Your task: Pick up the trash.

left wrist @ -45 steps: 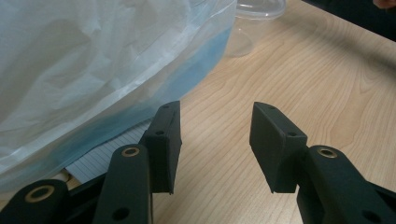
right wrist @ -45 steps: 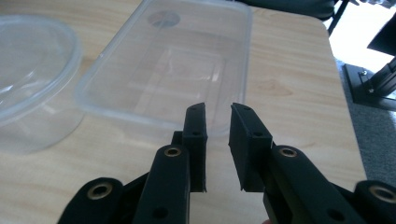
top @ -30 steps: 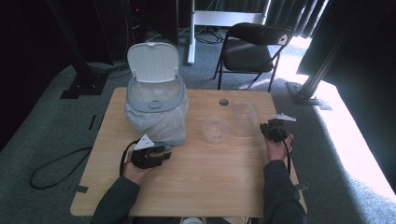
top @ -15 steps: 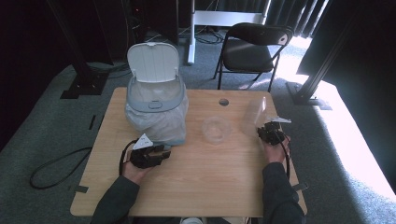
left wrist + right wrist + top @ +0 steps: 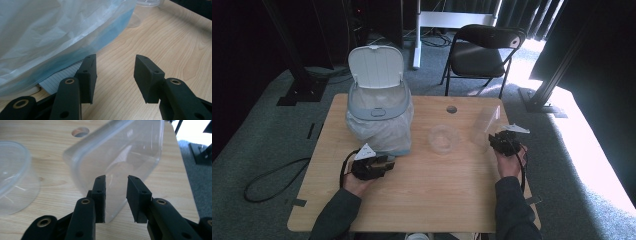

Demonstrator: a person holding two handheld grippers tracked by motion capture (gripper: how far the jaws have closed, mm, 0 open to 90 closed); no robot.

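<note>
A clear rectangular plastic container (image 5: 484,126) stands tilted on its edge at the table's right side. Its near wall (image 5: 117,165) sits between the pads of my right gripper (image 5: 116,195), whose jaws have just been opening and stand apart without pressing it. In the high view the right gripper (image 5: 496,140) is just beside that container. A clear round tub (image 5: 443,138) rests at mid table. My left gripper (image 5: 384,164) lies open by the lined bin (image 5: 377,107), with nothing between its fingers (image 5: 87,75).
The bin's plastic liner (image 5: 50,32) bulges close over the left gripper, and a sheet of lined paper (image 5: 62,77) pokes out from under it. A cable hole (image 5: 451,109) marks the wooden table (image 5: 432,195). A black chair (image 5: 484,50) stands beyond the far edge.
The right gripper's jaws have spread apart around the clear container, and that hand has shifted slightly. The left hand has stayed put.
</note>
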